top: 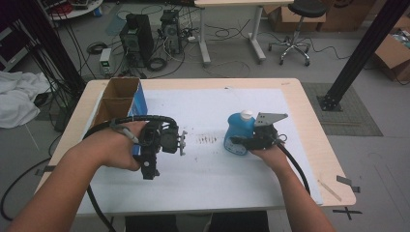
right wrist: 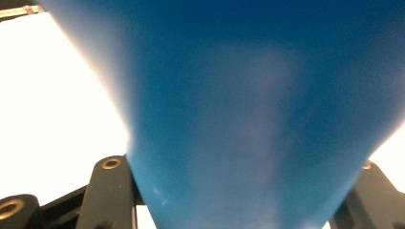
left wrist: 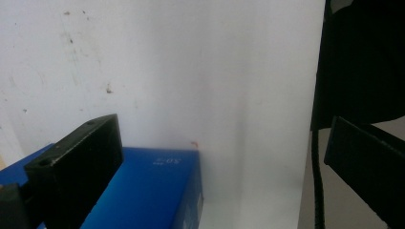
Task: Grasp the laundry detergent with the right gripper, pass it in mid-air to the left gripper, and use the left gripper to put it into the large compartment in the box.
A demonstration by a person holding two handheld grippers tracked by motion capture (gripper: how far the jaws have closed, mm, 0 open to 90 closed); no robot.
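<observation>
So far the right gripper (top: pixel 240 141) has clamped the blue bottle (top: pixel 238 133), not yet lifted, while the left gripper (top: pixel 182 143), jaws apart and empty, waits near the open cardboard box (top: pixel 118 99).

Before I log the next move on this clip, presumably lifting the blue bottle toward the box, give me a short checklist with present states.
1. Right gripper closed on the blue bottle: ok, jaws flank it in the right gripper view.
2. Bottle upright, white cap on: ok.
3. Grip firm enough to lift: cannot tell.
4. Left gripper open and holding nothing: ok.
5. Cardboard box open at the top: ok.
6. White mat between bottle and box free of obstacles: ok.
</observation>
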